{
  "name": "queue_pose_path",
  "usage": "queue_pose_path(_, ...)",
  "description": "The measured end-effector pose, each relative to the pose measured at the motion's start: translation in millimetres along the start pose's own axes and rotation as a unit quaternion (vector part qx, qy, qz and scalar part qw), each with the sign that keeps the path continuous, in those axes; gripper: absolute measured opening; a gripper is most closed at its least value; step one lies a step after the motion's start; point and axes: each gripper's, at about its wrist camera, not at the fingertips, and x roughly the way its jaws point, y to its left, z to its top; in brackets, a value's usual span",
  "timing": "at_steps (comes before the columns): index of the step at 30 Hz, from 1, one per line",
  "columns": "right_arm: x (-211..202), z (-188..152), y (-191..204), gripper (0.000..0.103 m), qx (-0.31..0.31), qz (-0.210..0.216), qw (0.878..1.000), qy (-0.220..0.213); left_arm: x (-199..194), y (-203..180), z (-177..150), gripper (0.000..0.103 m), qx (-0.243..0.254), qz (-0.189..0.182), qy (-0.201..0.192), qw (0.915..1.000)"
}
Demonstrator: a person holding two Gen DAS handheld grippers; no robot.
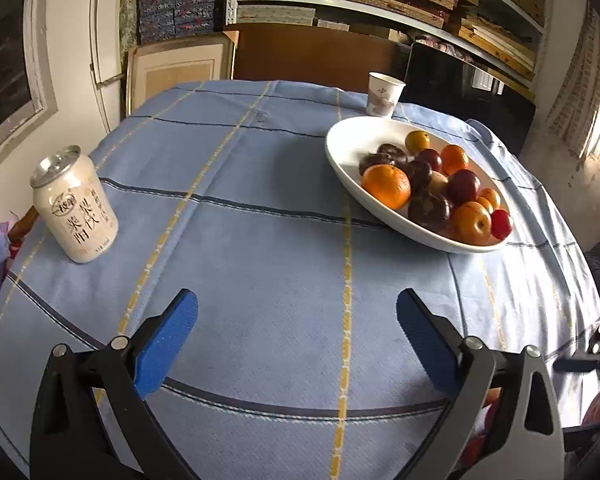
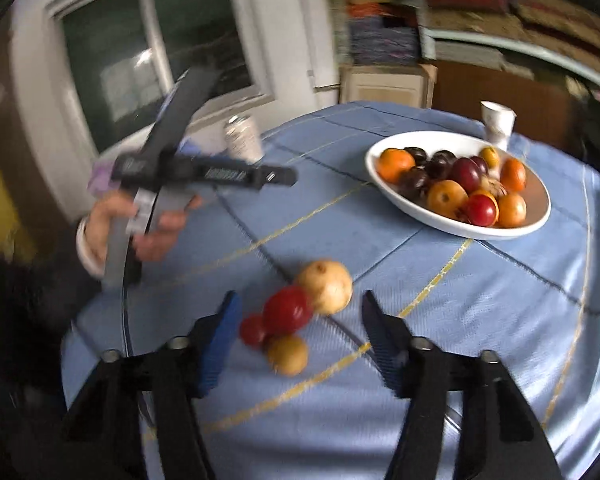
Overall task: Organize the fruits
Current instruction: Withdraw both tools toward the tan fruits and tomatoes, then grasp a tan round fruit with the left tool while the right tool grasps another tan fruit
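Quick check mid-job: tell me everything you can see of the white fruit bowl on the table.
The white bowl is a shallow, glossy oval dish, ceramic by its look, standing upright on the blue checked tablecloth at the far right of the table. It holds a heap of oranges, dark plums and small red fruits, crowded toward one end, with bare white at the other. A paper cup stands just behind its far rim; whether they touch is unclear. Neither gripper touches it.

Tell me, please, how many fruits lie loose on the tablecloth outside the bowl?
4, clustered before the right gripper: tan fruit, large red fruit, small red fruit, small tan fruit. Others may be hidden.
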Motion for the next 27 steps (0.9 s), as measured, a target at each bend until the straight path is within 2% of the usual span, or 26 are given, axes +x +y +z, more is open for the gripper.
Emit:
queue_pose_path(3, 5, -8, 1, 0.043, 0.000, 0.010, 0.999, 0.030, 1, -3, -2, 0.098, 0.004, -0.005, 0.006, 1.0000)
queue_pose_path(7, 15, -15, 7, 0.043, -0.018, -0.002, 0.998, 0.059, -1, -7, -4, 0.098, 0.011, -0.006, 0.005, 0.9999)
queue_pose_path(18, 32, -17, 10, 0.043, -0.021, -0.004, 0.997, 0.079, -2, -5, -9, 0.098, 0.009, -0.010, 0.009, 0.9999)
queue_pose_path(20, 35, -16, 9, 0.035, -0.012, 0.000, 0.997, 0.081, -1, -5, -10, 0.098, 0.009, -0.009, 0.011, 0.9999)
queue_pose_path(21, 37, -16, 7, 0.028, -0.008, 0.003, 0.996, 0.085, -1, -5, -10, 0.098, 0.008, -0.009, 0.012, 0.9999)
queue_pose_path(25, 37, -15, 4, 0.027, 0.001, 0.010, 0.996, 0.084, 0, -3, -11, 0.098, 0.010, -0.007, 0.013, 0.9998)
queue_pose_path(27, 27, -13, 0, 0.027, 0.005, 0.011, 0.998, 0.066, -1, -4, -14, 0.098, 0.021, -0.027, 0.023, 0.9992)
